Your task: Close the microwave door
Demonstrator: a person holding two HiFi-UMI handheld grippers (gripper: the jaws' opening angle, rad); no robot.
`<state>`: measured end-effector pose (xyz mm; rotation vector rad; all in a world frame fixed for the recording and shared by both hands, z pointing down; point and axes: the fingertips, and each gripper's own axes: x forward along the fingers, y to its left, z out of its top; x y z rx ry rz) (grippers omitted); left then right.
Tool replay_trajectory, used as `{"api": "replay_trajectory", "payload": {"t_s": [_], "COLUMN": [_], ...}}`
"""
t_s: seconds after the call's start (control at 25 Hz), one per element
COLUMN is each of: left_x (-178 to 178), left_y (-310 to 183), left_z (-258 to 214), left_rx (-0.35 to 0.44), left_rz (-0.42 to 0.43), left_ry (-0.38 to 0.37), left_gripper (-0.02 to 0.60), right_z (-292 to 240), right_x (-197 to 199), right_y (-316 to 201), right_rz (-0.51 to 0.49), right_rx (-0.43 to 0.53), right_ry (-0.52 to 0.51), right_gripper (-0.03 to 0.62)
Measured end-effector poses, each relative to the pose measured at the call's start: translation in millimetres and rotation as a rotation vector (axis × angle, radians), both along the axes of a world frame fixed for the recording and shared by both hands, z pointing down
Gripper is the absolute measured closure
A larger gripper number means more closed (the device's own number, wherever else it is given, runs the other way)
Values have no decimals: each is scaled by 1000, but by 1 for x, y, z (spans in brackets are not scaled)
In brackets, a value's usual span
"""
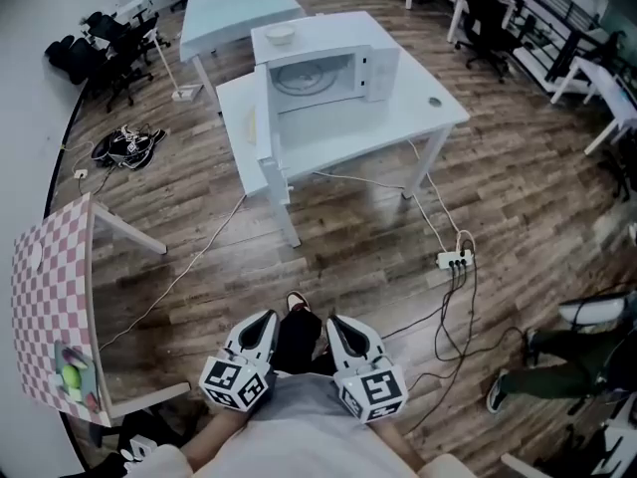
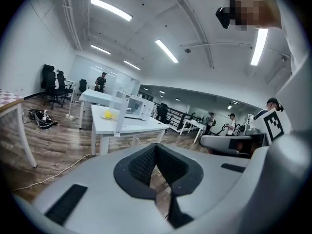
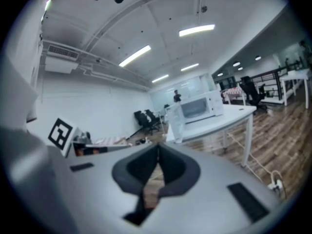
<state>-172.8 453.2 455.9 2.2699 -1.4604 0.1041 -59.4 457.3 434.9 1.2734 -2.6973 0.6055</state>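
Both tools sit low and close to your body in the head view, side by side with their marker cubes toward you, well apart from the microwave (image 1: 333,66). Your left tool (image 1: 265,319) has its jaws brought together at the tips, and the left gripper view shows nothing caught between them. Your right tool (image 1: 334,321) is the same: jaws meeting at the tips and empty.

The microwave stands on the white worktop (image 1: 423,113) across the wooden floor (image 1: 348,217) from you, with its cavity facing you. Its door (image 1: 266,118) is swung wide open on the left side and stands out toward the worktop's front edge. The glass turntable (image 1: 299,78) shows inside the cavity. A small bowl (image 1: 281,35) rests on top of the microwave, near its back left corner. In the left gripper view, a yellow item (image 2: 107,114) lies on the worktop just beside the open door.

A power strip (image 1: 454,259) lies on the floor to the right, with cables plugged into it. A checkered table (image 1: 50,287) stands at your left.
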Motion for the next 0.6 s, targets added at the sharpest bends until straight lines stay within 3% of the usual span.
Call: {"api": "replay_trajectory", "payload": {"t_s": [0.32, 0.6], "left_x": [-7, 11], "left_y": [-31, -67], "left_z": [4, 5], "left_rx": [-20, -38], "left_rz": [-38, 7], "left_ry": [22, 67], "left_gripper": [563, 563], "right_z": [2, 0], "right_x": [10, 13], "right_y": [-29, -64], "right_rz": [29, 5], "right_rx": [-24, -34], "right_ry": [4, 29], "right_gripper": [571, 571]}}
